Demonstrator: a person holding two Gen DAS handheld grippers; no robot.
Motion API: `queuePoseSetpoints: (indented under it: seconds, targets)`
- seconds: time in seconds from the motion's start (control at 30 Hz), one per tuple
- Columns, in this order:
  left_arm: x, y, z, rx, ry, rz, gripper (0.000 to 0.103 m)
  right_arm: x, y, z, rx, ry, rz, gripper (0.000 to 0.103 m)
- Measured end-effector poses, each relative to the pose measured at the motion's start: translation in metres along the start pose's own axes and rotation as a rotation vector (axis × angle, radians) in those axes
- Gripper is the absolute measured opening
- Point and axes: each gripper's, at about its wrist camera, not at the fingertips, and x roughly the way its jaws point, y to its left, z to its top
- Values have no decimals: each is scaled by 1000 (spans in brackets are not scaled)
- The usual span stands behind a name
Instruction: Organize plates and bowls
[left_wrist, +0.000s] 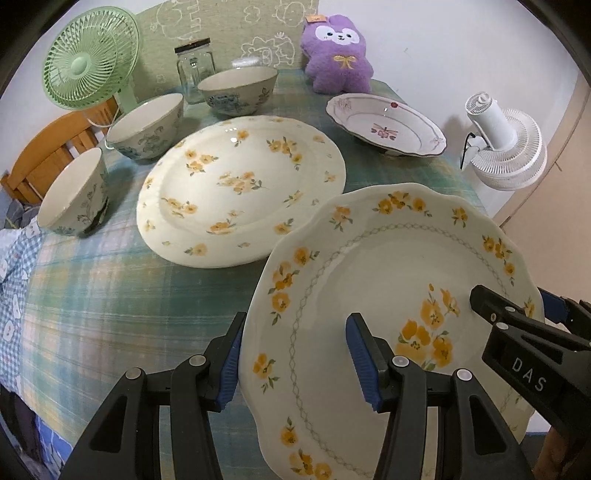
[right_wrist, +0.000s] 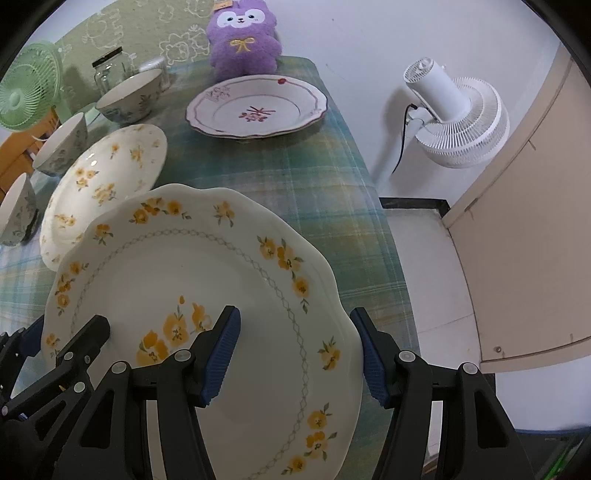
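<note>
While both tools straddle opposite edges of the scalloped plate (left_wrist: 388, 280), we see the left gripper (left_wrist: 295, 360) and right gripper (right_wrist: 295, 360) spread wide, pads on either side of the rim; whether they press it we cannot tell. Its near edge is cut off below. Beyond it on the plaid tablecloth (left_wrist: 110, 295) lie the oval plate (left_wrist: 240, 188), the pink-flowered plate (left_wrist: 388, 123), and three bowls (left_wrist: 147, 125). A glass jar (left_wrist: 194, 72) stands partly hidden behind these.

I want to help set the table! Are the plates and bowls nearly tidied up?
Not yet. Nothing is stacked. Both grippers, left and right, straddle opposite rims of the scalloped plate. Still spread out: the yellow-flower plate, the pink-flower plate and three bowls.
</note>
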Motion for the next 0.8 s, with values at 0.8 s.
queuePoseSetpoints:
  seconds: [0.8]
  targets:
    - [25, -26, -2, -18, 15, 20, 54, 32, -24, 2, -2, 25, 6, 65]
